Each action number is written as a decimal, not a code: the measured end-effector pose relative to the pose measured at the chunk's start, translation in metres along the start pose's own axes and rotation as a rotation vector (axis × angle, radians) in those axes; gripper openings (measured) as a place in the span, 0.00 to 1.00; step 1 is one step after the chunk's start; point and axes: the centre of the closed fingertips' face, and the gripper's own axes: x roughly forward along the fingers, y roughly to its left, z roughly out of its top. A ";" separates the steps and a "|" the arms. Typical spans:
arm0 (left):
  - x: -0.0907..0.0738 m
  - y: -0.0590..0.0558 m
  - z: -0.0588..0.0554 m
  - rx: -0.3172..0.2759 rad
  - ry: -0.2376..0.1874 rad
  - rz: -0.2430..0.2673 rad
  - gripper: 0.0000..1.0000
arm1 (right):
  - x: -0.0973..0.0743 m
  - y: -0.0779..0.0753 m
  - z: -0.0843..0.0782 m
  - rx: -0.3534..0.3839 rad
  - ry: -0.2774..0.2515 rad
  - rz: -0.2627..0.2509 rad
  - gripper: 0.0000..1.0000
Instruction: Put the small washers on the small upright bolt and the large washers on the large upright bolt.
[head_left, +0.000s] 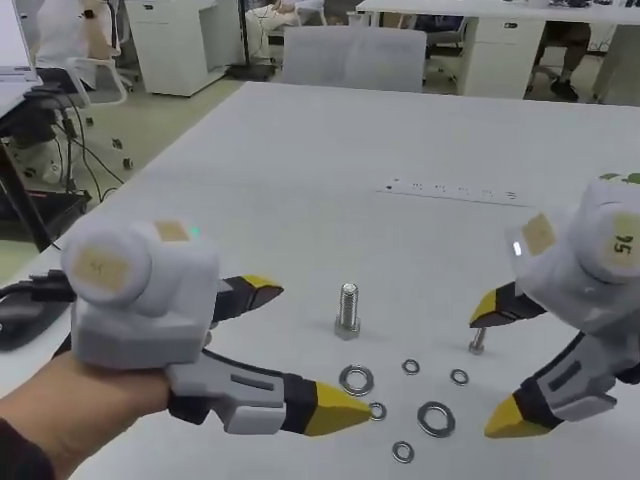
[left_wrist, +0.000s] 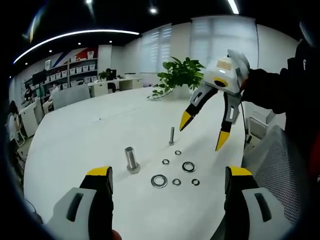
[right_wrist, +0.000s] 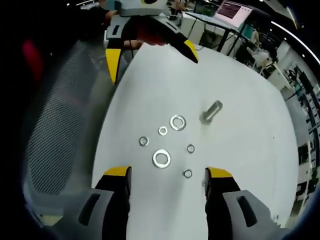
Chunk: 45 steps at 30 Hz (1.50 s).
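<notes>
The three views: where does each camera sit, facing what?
Head view: headset, looking down at the table; left gripper, right gripper, a hand.
Left gripper view: on that gripper, facing the right gripper across the large bolt; own jaws.
Right gripper view: on that gripper, above the washers, facing the left gripper; own jaws.
Shared: large bolt, washers.

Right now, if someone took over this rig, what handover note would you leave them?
Both grippers are open and empty: the left gripper hovers left of the washers, the right gripper beside the small bolt. The large bolt stands upright just behind the washers. Two large washers and four small washers lie loose on the table. Done: nothing yet, both bolts bare. Left: all six washers.
</notes>
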 end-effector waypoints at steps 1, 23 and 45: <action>0.000 0.000 0.001 0.000 -0.002 0.002 0.93 | 0.001 -0.001 0.001 0.000 -0.001 0.007 0.60; 0.004 0.003 0.001 0.009 0.001 0.005 0.93 | 0.031 0.005 -0.006 -0.042 0.098 0.122 0.44; 0.005 0.000 -0.003 0.020 0.015 -0.010 0.92 | 0.062 0.009 -0.016 -0.058 0.191 0.176 0.37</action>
